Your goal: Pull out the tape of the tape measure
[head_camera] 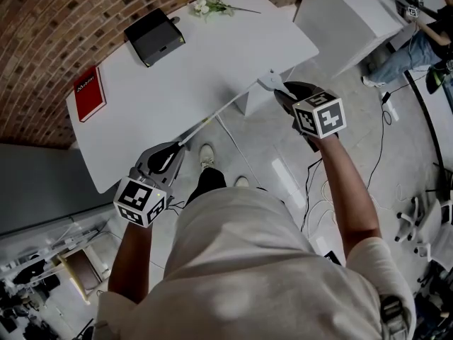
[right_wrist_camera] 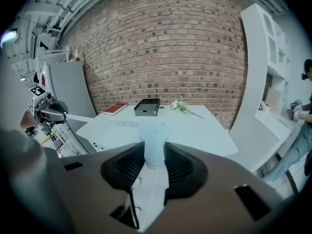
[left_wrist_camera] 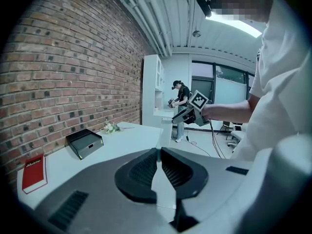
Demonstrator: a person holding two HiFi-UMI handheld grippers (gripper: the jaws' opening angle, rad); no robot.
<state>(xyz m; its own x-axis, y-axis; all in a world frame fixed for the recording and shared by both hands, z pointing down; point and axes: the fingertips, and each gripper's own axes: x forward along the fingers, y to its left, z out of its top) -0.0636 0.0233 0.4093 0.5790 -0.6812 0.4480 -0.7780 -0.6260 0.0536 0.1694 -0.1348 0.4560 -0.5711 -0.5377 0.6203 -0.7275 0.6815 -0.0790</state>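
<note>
The tape measure's pale case (right_wrist_camera: 152, 139) sits between the pads of my right gripper (right_wrist_camera: 154, 149), which is shut on it; in the head view the case (head_camera: 271, 82) hangs just off the white table's near right corner, ahead of the right gripper (head_camera: 284, 95). The drawn-out tape (head_camera: 219, 113) runs along the table's front edge to my left gripper (head_camera: 174, 151). In the left gripper view the left gripper (left_wrist_camera: 159, 153) has its jaws nearly together, pinching the thin tape end. The tape (right_wrist_camera: 100, 120) stretches straight between the two grippers.
On the white table (head_camera: 212, 55) lie a red book (head_camera: 90, 93), a black box (head_camera: 154, 36) and a flower sprig (head_camera: 209, 6). A brick wall stands behind. A white cabinet (head_camera: 347, 13) and a seated person (head_camera: 417, 44) are at the right, with cables on the floor.
</note>
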